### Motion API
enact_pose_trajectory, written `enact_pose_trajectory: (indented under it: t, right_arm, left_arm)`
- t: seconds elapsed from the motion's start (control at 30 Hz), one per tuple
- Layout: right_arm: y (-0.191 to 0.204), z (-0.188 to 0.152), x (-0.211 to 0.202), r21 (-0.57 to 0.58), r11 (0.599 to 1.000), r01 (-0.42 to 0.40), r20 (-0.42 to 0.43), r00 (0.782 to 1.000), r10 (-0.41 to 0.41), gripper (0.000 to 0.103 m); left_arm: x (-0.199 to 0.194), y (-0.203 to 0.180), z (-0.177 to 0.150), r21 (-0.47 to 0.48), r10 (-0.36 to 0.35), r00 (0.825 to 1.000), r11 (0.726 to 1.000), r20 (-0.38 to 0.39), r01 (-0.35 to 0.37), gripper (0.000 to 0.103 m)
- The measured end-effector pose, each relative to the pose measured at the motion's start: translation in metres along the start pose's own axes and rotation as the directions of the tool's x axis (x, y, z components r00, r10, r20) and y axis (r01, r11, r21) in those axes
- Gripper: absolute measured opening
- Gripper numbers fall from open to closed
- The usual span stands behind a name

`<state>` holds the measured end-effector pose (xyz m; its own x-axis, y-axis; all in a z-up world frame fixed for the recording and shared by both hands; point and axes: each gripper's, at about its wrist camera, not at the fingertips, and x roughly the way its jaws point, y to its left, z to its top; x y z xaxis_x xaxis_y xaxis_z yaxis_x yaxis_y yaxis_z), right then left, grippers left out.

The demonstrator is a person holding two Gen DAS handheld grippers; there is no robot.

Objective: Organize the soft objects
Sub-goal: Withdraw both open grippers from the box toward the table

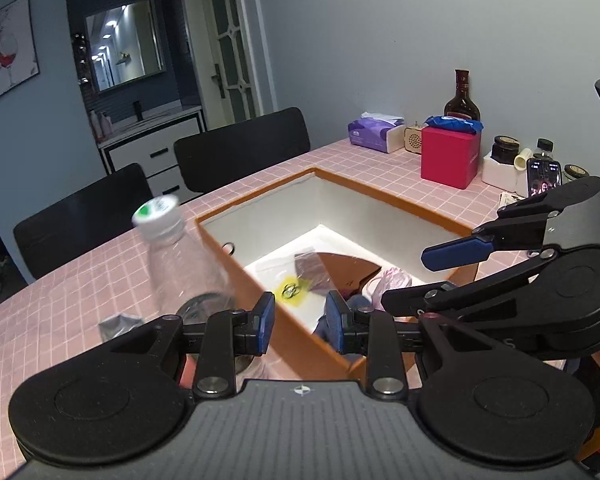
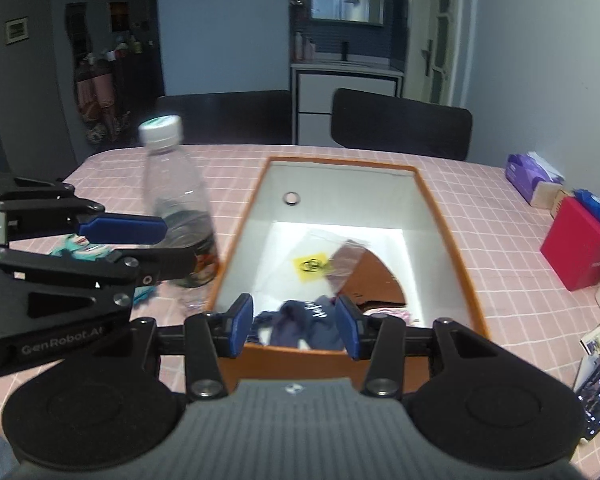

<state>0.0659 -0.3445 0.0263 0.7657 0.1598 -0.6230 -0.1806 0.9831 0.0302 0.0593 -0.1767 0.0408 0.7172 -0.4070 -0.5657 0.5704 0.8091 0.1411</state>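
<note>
Orange box [image 2: 452, 240] sat open on the pink checked table [image 2: 500, 280], long axis running away from both cameras. Inside, at its near end: navy cloth [image 2: 300, 320] crumpled, no clear direction; pink cloth [image 2: 392, 314] just right of it. Left gripper [image 1: 300, 320] hovered over the near-left wall, blue pads parted, nothing between. Right gripper [image 2: 296, 326] released, empty above the navy cloth. Bottle [image 2: 180, 216] upright, left of the box.

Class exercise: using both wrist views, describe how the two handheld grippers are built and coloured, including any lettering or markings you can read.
Both the left gripper and right gripper are matte black, with jointed link arms fastened by silver pins. Their fingers carry flat blue pads. Each has a ribbed grey body flanked by two round black discs, with a small emblem at the centre. The left gripper's side reads "GenRobot.AI" in the right wrist view. No cables or sleeves show.
</note>
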Motion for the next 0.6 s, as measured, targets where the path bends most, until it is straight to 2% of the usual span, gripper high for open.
enact_pose_trajectory:
  t: [0.23, 0.6]
  right_arm:
    - [0.041, -0.019, -0.006, -0.054, 0.998, -0.038, 0.025, 0.999, 0.039, 0.050]
    - [0.092, -0.054, 0.026, 0.000, 0.993, -0.114, 0.016, 0.993, 0.114, 0.052]
  left_arm:
    - [-0.026, 0.026, -0.044, -0.045, 0.044, 0.999, 0.998, 0.030, -0.043, 0.034]
    - [-0.048, 0.069, -0.109, -0.142, 0.104, 0.994, 0.985, 0.031, -0.099, 0.036]
